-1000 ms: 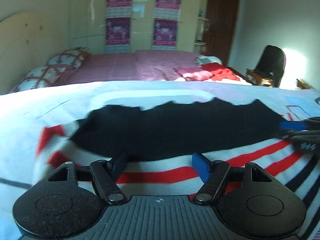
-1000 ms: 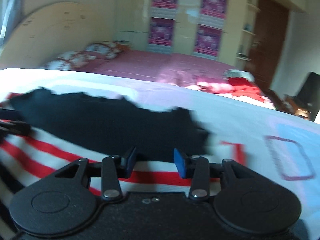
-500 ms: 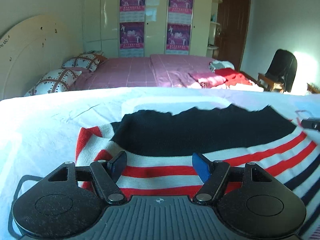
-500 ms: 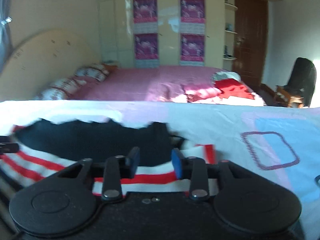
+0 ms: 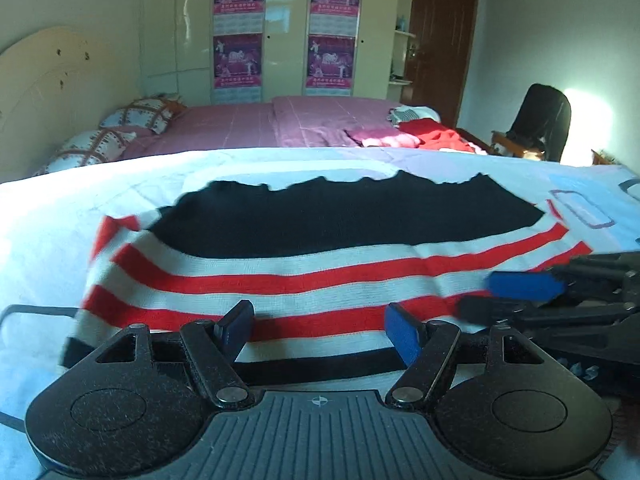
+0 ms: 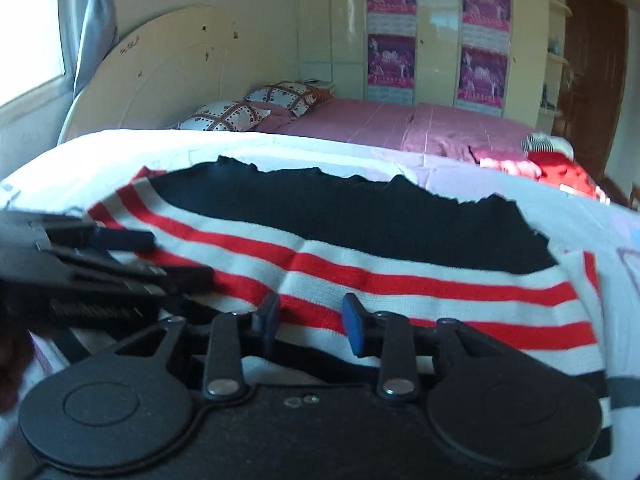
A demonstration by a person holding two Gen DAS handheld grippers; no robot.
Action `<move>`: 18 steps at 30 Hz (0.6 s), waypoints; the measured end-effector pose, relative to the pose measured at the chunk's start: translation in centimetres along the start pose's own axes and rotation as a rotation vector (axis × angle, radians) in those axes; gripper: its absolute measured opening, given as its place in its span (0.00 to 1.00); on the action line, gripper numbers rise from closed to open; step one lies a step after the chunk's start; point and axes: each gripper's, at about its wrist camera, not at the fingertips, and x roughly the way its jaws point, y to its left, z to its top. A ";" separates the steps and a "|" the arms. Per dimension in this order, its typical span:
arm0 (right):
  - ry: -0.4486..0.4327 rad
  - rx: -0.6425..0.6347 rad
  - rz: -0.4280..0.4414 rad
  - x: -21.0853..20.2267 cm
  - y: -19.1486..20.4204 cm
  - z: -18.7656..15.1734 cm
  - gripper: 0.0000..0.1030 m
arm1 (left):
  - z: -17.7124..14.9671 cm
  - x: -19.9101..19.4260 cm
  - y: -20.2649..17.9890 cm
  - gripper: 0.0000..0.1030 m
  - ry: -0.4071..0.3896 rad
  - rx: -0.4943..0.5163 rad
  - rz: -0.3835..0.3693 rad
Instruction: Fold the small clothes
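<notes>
A small knit garment [image 5: 320, 240], black at the far part with red, white and black stripes near me, lies flat on the white sheet [image 5: 60, 220]; it also shows in the right wrist view [image 6: 360, 232]. My left gripper [image 5: 320, 326] is open over its near striped edge, holding nothing. My right gripper [image 6: 312, 320] is open over the same near edge, further right. The right gripper also shows at the right of the left wrist view [image 5: 516, 300], and the left gripper at the left of the right wrist view [image 6: 160, 256].
Behind the sheet is a pink bed [image 5: 260, 128] with patterned pillows [image 5: 132, 120] and a red and pink clothes pile [image 5: 420, 138]. A dark chair [image 5: 544, 126] stands at the right by a brown door [image 5: 444, 36]. A wardrobe with posters [image 5: 284, 28] fills the back wall.
Both grippers have drawn back toward me and more of the striped part lies in view. The two grippers have come closer together, each now showing in the other's view.
</notes>
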 end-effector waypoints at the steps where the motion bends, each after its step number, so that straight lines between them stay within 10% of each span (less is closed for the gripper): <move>1: 0.000 -0.019 -0.026 -0.2 -0.2 -0.2 0.32 | -0.1 -0.1 0.4 0.70 0.003 0.003 0.023; 9: 0.013 0.083 -0.257 -3.7 -8.3 -3.1 0.30 | -3.0 -2.9 7.7 0.70 0.000 -0.072 0.087; 18: -0.052 0.105 -0.115 -6.7 -4.5 -2.2 0.33 | -1.8 -4.9 3.8 0.70 -0.048 -0.090 0.017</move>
